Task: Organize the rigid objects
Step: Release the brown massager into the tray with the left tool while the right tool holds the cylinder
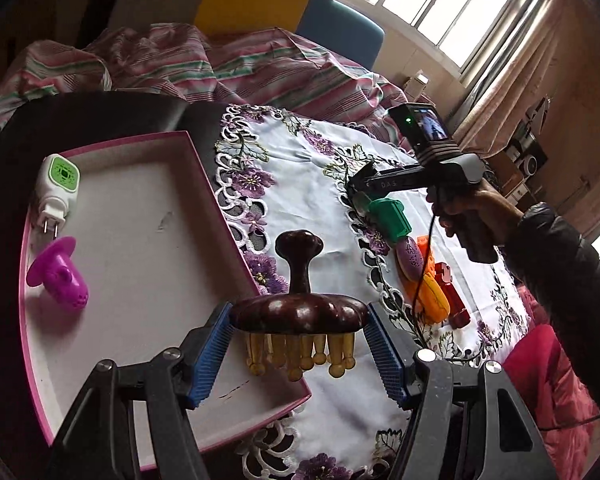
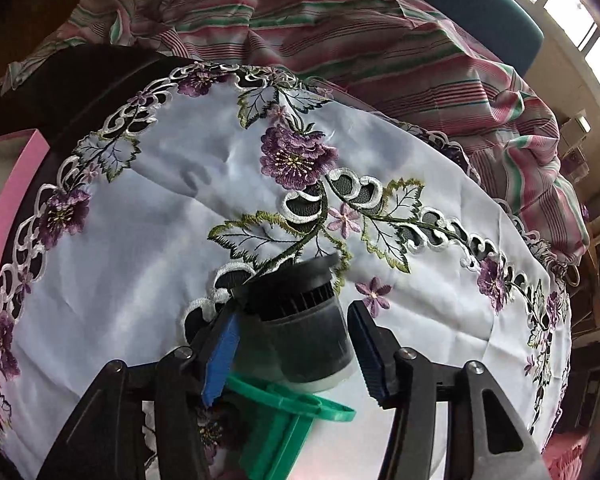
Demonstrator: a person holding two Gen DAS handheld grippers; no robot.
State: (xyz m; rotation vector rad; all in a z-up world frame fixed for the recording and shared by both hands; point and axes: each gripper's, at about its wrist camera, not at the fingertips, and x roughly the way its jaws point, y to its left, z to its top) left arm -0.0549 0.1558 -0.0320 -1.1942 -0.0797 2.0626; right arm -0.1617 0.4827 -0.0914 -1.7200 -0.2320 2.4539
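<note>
My left gripper is shut on a dark wooden scalp massager with pale wooden prongs, held over the right edge of the pink-rimmed tray. In the tray lie a white and green plug-in device and a purple plastic piece. My right gripper has a black and clear canister between its fingers, lifted above the embroidered cloth; a green plastic piece hangs below it. In the left wrist view the right gripper holds these near the cloth's middle.
A purple oval piece, orange pieces and a red piece lie in a row on the cloth. A striped pink blanket is heaped behind the table. The tray's pink rim shows at the left of the right wrist view.
</note>
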